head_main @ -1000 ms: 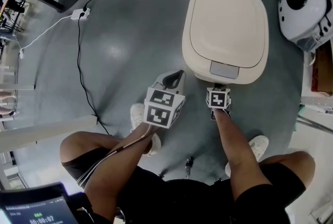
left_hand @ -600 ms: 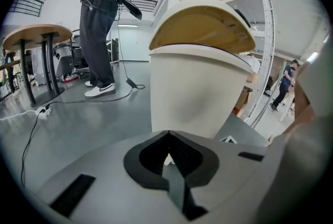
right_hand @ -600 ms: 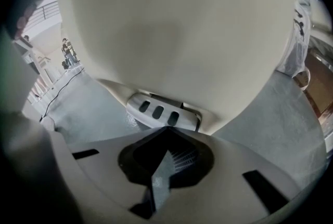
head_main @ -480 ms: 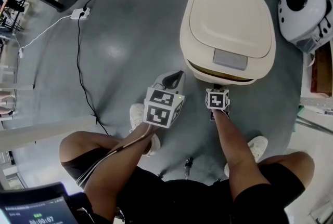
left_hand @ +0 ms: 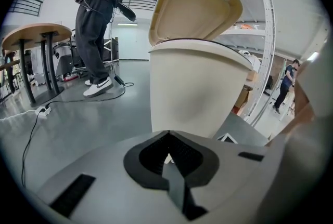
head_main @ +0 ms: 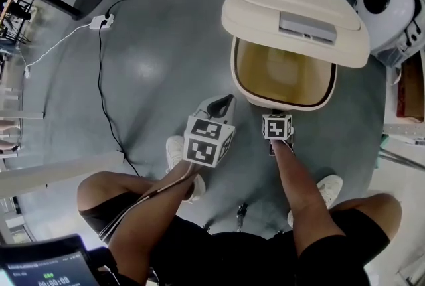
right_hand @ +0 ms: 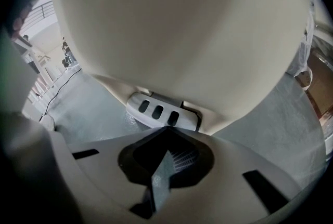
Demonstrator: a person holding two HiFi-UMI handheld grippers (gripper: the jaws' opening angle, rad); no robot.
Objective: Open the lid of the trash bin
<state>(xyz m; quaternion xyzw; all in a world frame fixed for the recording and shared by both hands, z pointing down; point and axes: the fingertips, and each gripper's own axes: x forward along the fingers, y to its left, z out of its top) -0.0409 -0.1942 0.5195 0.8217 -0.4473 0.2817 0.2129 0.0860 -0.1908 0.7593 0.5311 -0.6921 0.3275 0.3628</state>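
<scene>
"Where's the bin?"

"Upper right of the head view. The cream trash bin [head_main: 285,104] stands on the grey floor with its lid [head_main: 292,12] tilted up and back, so the mouth is open. It looks empty inside."

"Are the grippers holding anything?"

"No. The left hand-held gripper [head_main: 222,104] hovers just left of the bin, jaws clenched on nothing. The right hand-held gripper [right_hand: 166,151] is clenched and empty too, with its tip low at the bin's base, right at the grey pedal [right_hand: 156,110]."

"How would it handle?"

"I'd say it's hard, smooth plastic and fairly light. The lid is a stiff shell hinged at the back and looks slippery to pinch, so I'd work the pedal instead. Push down, not forward, or a light bin may skid."
</scene>
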